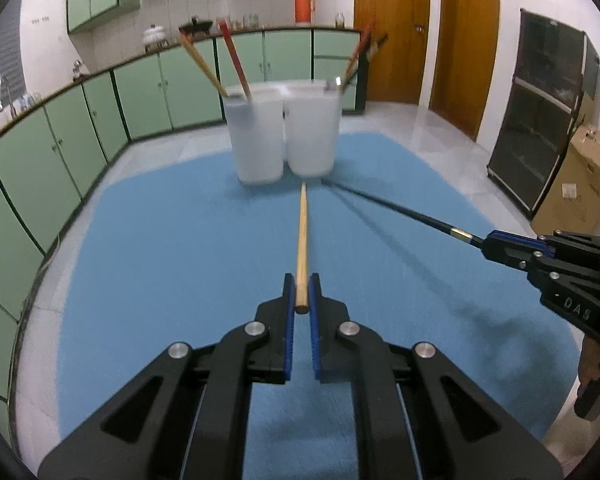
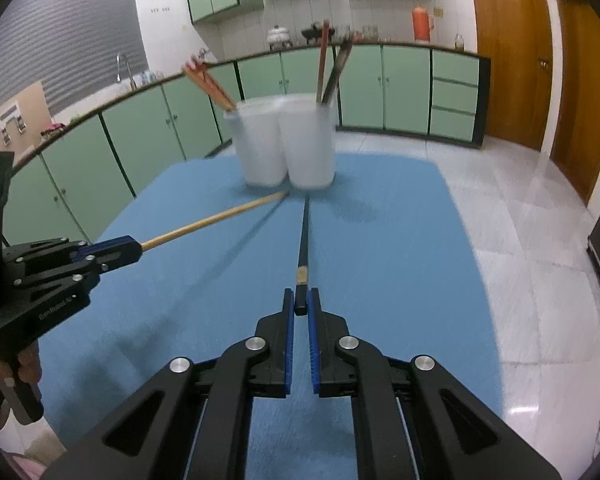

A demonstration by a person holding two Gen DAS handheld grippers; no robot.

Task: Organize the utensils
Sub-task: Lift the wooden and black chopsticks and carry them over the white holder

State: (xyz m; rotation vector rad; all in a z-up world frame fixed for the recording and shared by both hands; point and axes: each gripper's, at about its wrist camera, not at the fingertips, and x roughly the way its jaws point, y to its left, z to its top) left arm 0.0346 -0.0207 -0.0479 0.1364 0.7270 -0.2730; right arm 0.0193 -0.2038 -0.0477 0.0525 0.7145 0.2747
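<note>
Two hand-held grippers angled downward over my blue table (image 1: 148, 240).
Left hand-held gripper (image 1: 301, 294) clamps a wooden chopstick (image 1: 301, 240); right hand-held gripper (image 2: 301, 300) clamps a black chopstick (image 2: 303, 240), both aimed at two white cups (image 1: 284, 132).

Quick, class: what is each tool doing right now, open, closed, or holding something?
Left tool: closed on the light wooden chopstick.
Right tool: closed on the black chopstick.
</note>
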